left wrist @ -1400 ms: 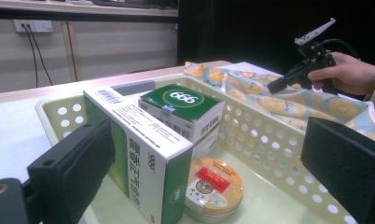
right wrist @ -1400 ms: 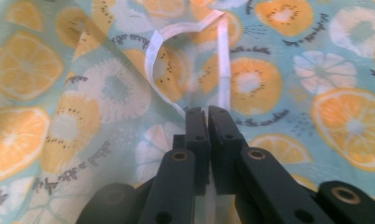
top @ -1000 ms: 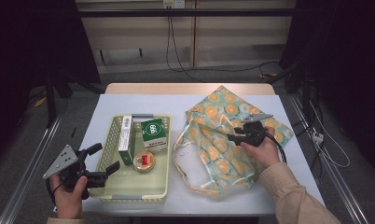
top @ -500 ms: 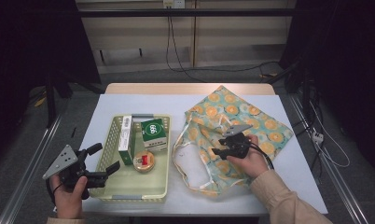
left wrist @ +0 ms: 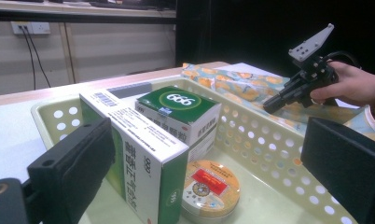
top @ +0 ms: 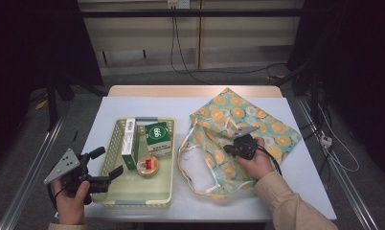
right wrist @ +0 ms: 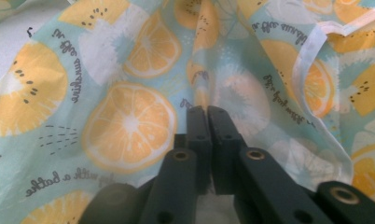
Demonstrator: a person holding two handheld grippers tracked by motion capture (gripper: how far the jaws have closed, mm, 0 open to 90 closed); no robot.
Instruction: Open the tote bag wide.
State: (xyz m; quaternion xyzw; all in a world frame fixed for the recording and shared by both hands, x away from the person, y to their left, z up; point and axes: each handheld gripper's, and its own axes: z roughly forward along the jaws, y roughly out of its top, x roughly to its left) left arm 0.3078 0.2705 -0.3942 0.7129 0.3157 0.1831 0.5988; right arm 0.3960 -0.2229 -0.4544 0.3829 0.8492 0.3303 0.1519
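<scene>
Right gripper (top: 230,150): held low over the fabric bag; its jaws have just been closing and now stand pressed together, tip to tip; in the right gripper view a fold of the cloth rises just ahead of the tips, but whether any cloth is caught between them I cannot tell.
Fabric bag (top: 257,125): pale green cloth printed with orange slices, spread flat on the table (top: 305,182); it lies under and all around the right jaws; a white drawstring (right wrist: 316,42) runs ahead of the tips, up and to their right.
Left gripper (top: 102,167): jaws spread wide, nothing between them; held at the near edge of the basket, tips pointing over its wall.
Basket (top: 133,201): pale yellow, perforated; straight ahead of the left jaws.
Long white-and-green box (left wrist: 143,158): on edge inside the basket, just ahead of the left jaws.
Green box (left wrist: 178,109): beyond the long box, touching it.
Round tin (left wrist: 209,189): lying flat, just beside the long box.
</scene>
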